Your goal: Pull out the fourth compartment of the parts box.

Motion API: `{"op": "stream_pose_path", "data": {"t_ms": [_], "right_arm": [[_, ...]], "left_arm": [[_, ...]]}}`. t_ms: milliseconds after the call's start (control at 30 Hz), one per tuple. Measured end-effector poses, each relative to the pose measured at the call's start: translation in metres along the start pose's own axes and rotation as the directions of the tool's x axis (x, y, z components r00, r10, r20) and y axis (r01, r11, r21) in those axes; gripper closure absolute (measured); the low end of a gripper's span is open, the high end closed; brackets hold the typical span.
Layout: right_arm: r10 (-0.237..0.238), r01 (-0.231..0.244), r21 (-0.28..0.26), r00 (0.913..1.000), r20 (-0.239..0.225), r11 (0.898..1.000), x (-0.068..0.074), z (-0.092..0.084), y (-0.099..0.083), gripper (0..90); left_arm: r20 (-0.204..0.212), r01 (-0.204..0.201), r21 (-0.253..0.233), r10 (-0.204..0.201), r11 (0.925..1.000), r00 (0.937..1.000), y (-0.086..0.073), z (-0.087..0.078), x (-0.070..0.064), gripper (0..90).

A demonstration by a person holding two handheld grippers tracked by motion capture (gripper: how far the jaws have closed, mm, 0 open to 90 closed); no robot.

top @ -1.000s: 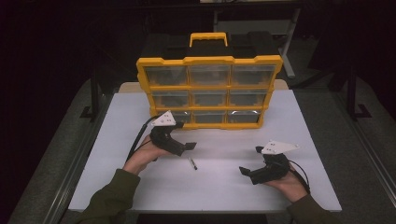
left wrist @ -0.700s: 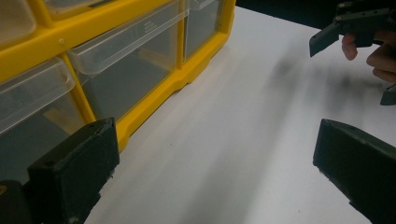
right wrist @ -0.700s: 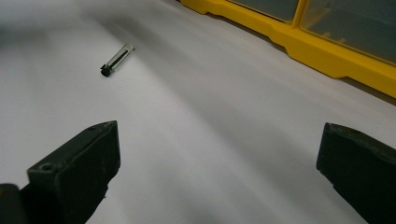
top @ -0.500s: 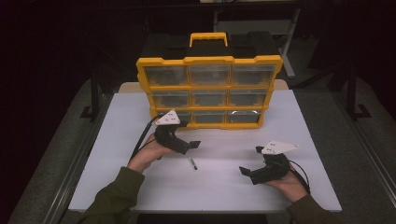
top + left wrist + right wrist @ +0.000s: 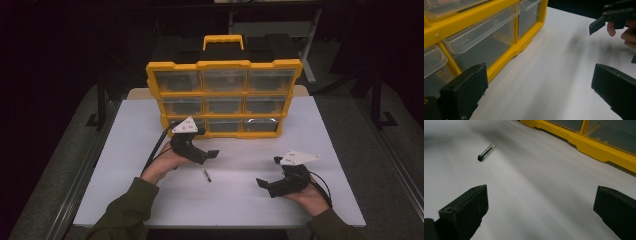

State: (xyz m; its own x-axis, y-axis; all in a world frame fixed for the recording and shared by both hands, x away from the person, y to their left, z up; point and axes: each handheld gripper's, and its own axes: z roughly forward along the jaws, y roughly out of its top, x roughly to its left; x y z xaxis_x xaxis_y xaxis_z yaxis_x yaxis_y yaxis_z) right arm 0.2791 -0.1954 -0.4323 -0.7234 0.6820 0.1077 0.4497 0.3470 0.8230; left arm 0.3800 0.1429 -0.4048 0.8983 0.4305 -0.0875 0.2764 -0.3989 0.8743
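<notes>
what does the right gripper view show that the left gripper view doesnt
Right gripper view: a small dark bit lying loose on the white table, ahead of that gripper's wide-open fingers.

Left gripper view: clear drawers of the yellow organizer up close, with a hand holding the other gripper farther off.

Both: the white tabletop, the organizer's yellow base, and a pair of black fingers spread apart with nothing between them.

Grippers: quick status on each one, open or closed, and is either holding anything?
Left gripper: open, holding nothing, near the yellow drawer organizer.
Right gripper: open, holding nothing; the small vial lies loose on the table.
</notes>
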Motion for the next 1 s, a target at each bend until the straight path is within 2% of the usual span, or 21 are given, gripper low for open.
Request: {"op": "stream_pose_path", "data": {"t_ms": [167,467,533,633,667,1000], "right_arm": [[-0.001,0.001,0.002,1.0000,-0.001,1.000,-0.0002,0.0001,-0.0002,0.0],[-0.004,0.004,0.001,1.0000,-0.004,1.000,-0.0001,0.0004,-0.0002,0.0],[-0.001,0.001,0.001,1.0000,-0.003,1.000,0.0000,0.0003,-0.0002,0.0],[-0.003,0.003,0.000,1.0000,-0.002,1.000,-0.0005,0.0003,-0.0003,0.0],[-0.003,0.003,-0.001,1.0000,-0.003,1.000,-0.0006,0.0003,-0.0002,0.0],[-0.001,0.001,-0.004,1.0000,-0.003,1.000,-0.0007,0.0004,-0.0002,0.0]], "left_arm": [[0.000,-0.008,-0.006,0.008,1.0000,1.0000,0.0002,0.0001,-0.0002,0.8],[-0.027,-0.061,-0.001,0.061,0.9981,0.9978,0.0001,-0.0004,-0.0023,0.7],[-0.029,-0.087,0.003,0.087,0.9962,0.9958,-0.0002,0.0000,-0.0028,0.7],[-0.032,-0.092,0.004,0.092,0.9957,0.9952,-0.0003,0.0000,-0.0034,0.7],[-0.034,-0.109,0.002,0.109,0.9940,0.9934,0.0002,-0.0004,-0.0029,0.7],[-0.051,-0.149,0.008,0.150,0.9888,0.9874,-0.0006,-0.0005,-0.0051,0.7]]}}
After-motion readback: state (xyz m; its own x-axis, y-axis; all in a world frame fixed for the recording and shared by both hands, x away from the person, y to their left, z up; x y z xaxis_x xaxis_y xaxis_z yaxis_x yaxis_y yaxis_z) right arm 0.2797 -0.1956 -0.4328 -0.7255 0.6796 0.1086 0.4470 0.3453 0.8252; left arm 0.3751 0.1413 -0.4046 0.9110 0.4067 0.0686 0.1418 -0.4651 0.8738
